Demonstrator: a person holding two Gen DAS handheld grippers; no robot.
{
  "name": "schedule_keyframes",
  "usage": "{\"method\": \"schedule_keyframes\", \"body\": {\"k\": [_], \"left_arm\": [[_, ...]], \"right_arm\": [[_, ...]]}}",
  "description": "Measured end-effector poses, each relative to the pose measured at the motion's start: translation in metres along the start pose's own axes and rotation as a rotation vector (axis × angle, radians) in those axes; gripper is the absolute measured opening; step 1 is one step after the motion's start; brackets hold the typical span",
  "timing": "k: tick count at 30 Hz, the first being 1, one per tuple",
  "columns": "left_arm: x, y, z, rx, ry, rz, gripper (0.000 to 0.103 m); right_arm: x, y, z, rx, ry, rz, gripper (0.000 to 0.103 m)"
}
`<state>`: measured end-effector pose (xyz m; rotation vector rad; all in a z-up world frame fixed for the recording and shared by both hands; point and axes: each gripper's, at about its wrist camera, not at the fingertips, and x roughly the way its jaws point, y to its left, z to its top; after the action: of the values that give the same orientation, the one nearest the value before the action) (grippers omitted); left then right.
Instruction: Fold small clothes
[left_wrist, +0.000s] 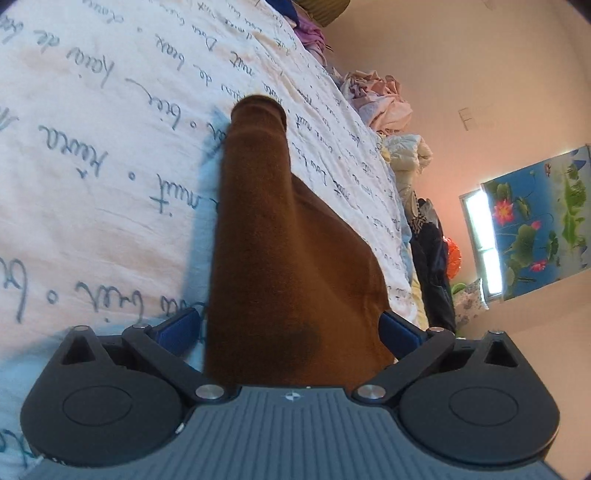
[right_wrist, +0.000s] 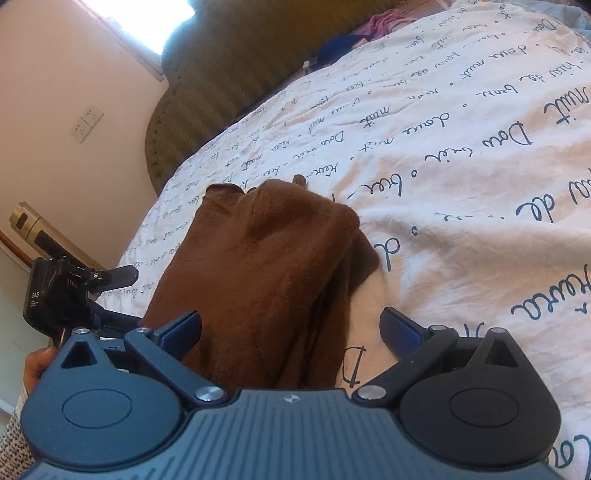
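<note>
- Your left gripper (left_wrist: 291, 328) has its jaws wide apart; the brown garment (left_wrist: 280, 236) runs between them and ahead, pads not pressing it.
- Your right gripper (right_wrist: 290, 330) is spread wide too; the same garment (right_wrist: 266, 266) lies between its fingers, nearer the left one.
- It lies on the script-printed bedsheet (right_wrist: 461, 177).
- Clothes pile (left_wrist: 384, 103) sits ahead-right of your left gripper.

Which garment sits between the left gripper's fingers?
The brown garment, spread on the white lettered bedsheet. The pink, cream and dark clothes are piled along the bed's far edge.
</note>
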<state>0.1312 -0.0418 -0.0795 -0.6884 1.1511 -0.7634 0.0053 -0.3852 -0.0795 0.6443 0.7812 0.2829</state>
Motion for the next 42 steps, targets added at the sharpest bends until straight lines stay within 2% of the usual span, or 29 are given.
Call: {"method": "schedule_keyframes", "body": {"k": [1,2,3,5,7,9,11,12,13,15,16,17,19,22,24,28,33,36,38,41,42], "left_arm": [[0.004,-0.002,-0.002,-0.001,0.011,0.013,0.095],[0.005,-0.007,-0.003,0.025,0.01,0.051,0.086],[0.006,-0.011,-0.003,0.049,0.011,0.089,0.062],[0.009,-0.011,-0.003,0.056,0.021,0.149,0.044],[0.009,-0.019,-0.006,0.137,-0.002,0.211,0.039],[0.011,-0.039,-0.016,0.265,-0.033,0.299,0.036],[0.015,-0.065,-0.032,0.427,-0.087,0.419,0.035],[0.018,-0.076,-0.04,0.494,-0.11,0.468,0.034],[0.021,-0.085,-0.049,0.556,-0.128,0.512,0.034],[0.03,-0.098,-0.065,0.672,-0.161,0.591,0.033],[0.034,-0.102,-0.072,0.718,-0.171,0.615,0.033],[0.037,-0.105,-0.079,0.755,-0.177,0.634,0.031],[0.036,-0.104,-0.079,0.739,-0.179,0.618,0.028],[0.024,-0.093,-0.063,0.595,-0.168,0.519,0.026],[0.012,-0.088,-0.055,0.538,-0.173,0.474,0.026],[-0.009,-0.091,-0.052,0.555,-0.215,0.486,0.026],[-0.056,-0.092,-0.033,0.561,-0.303,0.528,0.026],[-0.077,-0.085,-0.012,0.536,-0.298,0.544,0.026],[-0.076,-0.071,0.003,0.534,-0.254,0.547,0.029],[-0.057,-0.03,0.014,0.454,-0.167,0.601,0.039],[-0.057,-0.018,0.011,0.432,-0.168,0.612,0.051]], "right_arm": [[0.0,0.003,0.0,0.001,0.006,-0.007,0.103],[0.002,0.005,0.0,-0.014,0.013,-0.014,0.103],[0.003,0.007,0.0,-0.023,0.017,-0.017,0.103],[0.008,0.008,0.002,-0.015,0.031,0.024,0.103],[0.016,0.013,0.005,-0.016,0.045,0.036,0.102],[0.024,0.021,0.008,-0.032,0.065,0.039,0.097],[0.03,0.035,0.009,-0.064,0.097,0.06,0.092],[0.032,0.047,0.008,-0.123,0.102,0.011,0.078],[0.033,0.059,0.006,-0.185,0.094,-0.063,0.059],[0.032,0.071,0.005,-0.219,0.069,-0.132,0.049],[0.031,0.072,0.005,-0.216,0.055,-0.157,0.04],[0.031,0.073,0.003,-0.224,0.044,-0.178,0.039],[0.032,0.07,-0.001,-0.2,0.034,-0.185,0.036],[0.027,0.074,-0.006,-0.199,-0.002,-0.208,0.033],[0.02,0.089,-0.004,-0.229,-0.029,-0.215,0.032],[0.021,0.123,0.01,-0.278,-0.032,-0.183,0.031],[0.038,0.167,0.03,-0.334,-0.04,-0.12,0.031],[0.056,0.18,0.041,-0.3,-0.021,-0.076,0.031],[0.077,0.18,0.041,-0.298,0.001,-0.091,0.032],[0.121,0.167,0.029,-0.309,0.107,-0.176,0.047],[0.128,0.163,0.022,-0.331,0.114,-0.21,0.061]]}}
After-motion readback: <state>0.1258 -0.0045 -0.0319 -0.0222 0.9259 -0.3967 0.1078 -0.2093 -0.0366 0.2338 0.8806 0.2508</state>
